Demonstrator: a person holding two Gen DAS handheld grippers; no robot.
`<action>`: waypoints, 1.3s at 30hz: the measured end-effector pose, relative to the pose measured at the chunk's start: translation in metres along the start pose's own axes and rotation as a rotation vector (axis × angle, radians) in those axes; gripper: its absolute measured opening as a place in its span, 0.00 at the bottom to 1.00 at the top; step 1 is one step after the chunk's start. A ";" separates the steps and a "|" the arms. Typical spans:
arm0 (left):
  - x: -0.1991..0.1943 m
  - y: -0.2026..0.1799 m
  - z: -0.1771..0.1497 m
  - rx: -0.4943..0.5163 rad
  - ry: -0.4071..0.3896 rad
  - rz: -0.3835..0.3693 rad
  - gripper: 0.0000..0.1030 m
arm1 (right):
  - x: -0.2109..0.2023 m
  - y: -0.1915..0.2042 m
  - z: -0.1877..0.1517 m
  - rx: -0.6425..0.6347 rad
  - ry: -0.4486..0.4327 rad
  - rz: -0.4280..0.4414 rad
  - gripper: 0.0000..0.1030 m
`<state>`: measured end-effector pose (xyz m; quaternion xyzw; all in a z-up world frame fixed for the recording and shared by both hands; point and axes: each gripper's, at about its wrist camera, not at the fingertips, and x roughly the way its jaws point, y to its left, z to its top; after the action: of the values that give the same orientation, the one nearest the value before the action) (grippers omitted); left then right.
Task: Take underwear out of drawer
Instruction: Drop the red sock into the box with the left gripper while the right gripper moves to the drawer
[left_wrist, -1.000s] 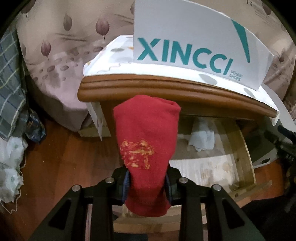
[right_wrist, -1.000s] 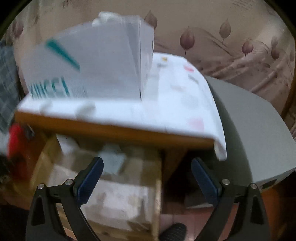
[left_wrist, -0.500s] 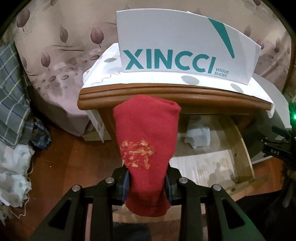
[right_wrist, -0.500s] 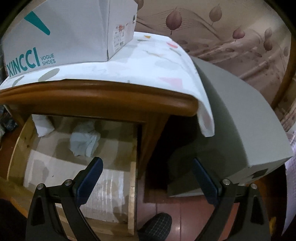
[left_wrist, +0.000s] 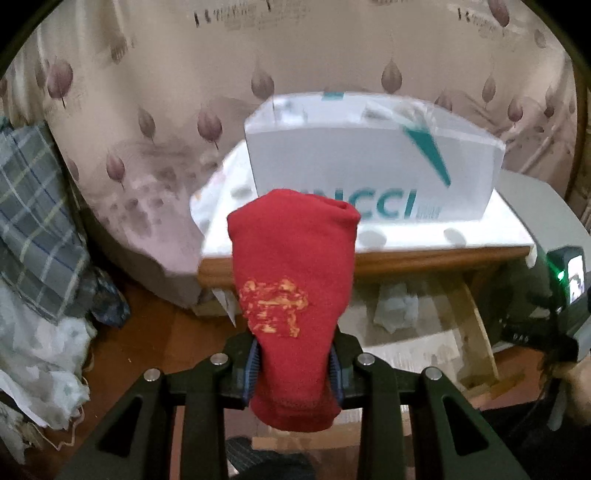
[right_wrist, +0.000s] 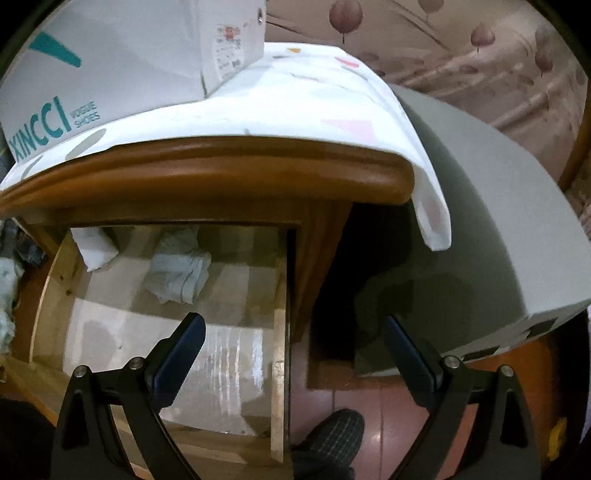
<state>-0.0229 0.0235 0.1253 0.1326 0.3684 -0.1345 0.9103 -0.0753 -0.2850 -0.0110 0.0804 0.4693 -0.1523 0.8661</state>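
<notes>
My left gripper (left_wrist: 293, 363) is shut on red underwear (left_wrist: 291, 280) with an orange print, held up in front of the nightstand, above the open drawer (left_wrist: 476, 332). In the right wrist view my right gripper (right_wrist: 293, 347) stands open with nothing between its fingers, over the right side of the pulled-out wooden drawer (right_wrist: 279, 354). A pale blue crumpled garment (right_wrist: 179, 271) lies toward the back of the drawer, also seen as a pale lump (left_wrist: 397, 308) in the left view. A white folded item (right_wrist: 94, 245) sits in the drawer's back left corner.
A white XINCCI shoe box (left_wrist: 373, 173) rests on the cloth-covered wooden nightstand (right_wrist: 229, 177). A grey box (right_wrist: 491, 229) stands to the right on the wooden floor. Plaid fabric and white clothes (left_wrist: 40, 236) pile at the left. A slippered foot (right_wrist: 328, 435) is below.
The left gripper rose with the red underwear, so the nightstand top and shoe box now sit lower and farther away. The right gripper moved in over the drawer and its view sharpened.
</notes>
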 end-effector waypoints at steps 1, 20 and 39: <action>-0.005 -0.001 0.004 0.009 -0.009 0.001 0.30 | 0.000 -0.001 0.000 0.002 0.001 -0.001 0.92; -0.045 0.012 0.167 0.001 -0.099 -0.109 0.30 | -0.008 -0.015 0.002 0.050 -0.035 -0.012 0.92; 0.067 -0.012 0.217 -0.037 0.087 -0.067 0.30 | -0.012 -0.024 0.004 0.095 -0.051 -0.087 0.92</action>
<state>0.1574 -0.0719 0.2265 0.1092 0.4141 -0.1522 0.8907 -0.0868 -0.3068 0.0011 0.0970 0.4424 -0.2139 0.8655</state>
